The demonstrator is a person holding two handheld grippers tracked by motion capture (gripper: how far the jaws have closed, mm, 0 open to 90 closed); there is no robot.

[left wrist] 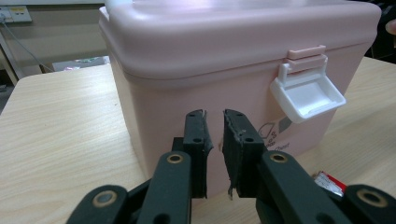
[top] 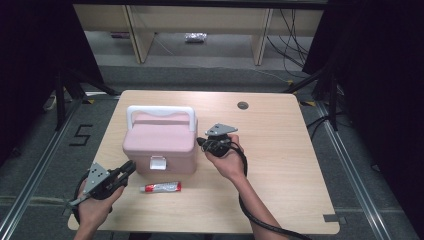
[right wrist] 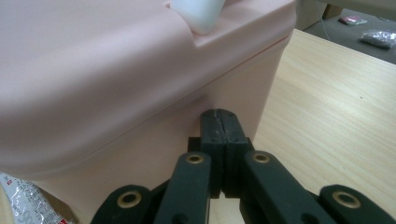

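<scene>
A pink lidded box (top: pixel 160 140) with a white handle (top: pixel 160 111) and a white front latch (top: pixel 158 162) stands on the wooden table (top: pixel 280 150). A red and white tube (top: pixel 163 187) lies just in front of it. My left gripper (top: pixel 130 167) points at the box's front left corner. In the left gripper view its jaws (left wrist: pixel 215 116) stand a narrow gap apart with nothing between them, close to the box (left wrist: pixel 210 56) and left of the latch (left wrist: pixel 308 95). My right gripper (top: pixel 200 141) is shut and empty, its tips (right wrist: pixel 219 114) right at the box's right side (right wrist: pixel 93 70).
A round cable hole (top: pixel 243 105) sits near the table's far edge. Wooden shelving legs (top: pixel 137 35) and cables (top: pixel 292 45) stand on the floor behind. Black stands (top: pixel 62 95) flank the table. The right half of the tabletop is bare wood.
</scene>
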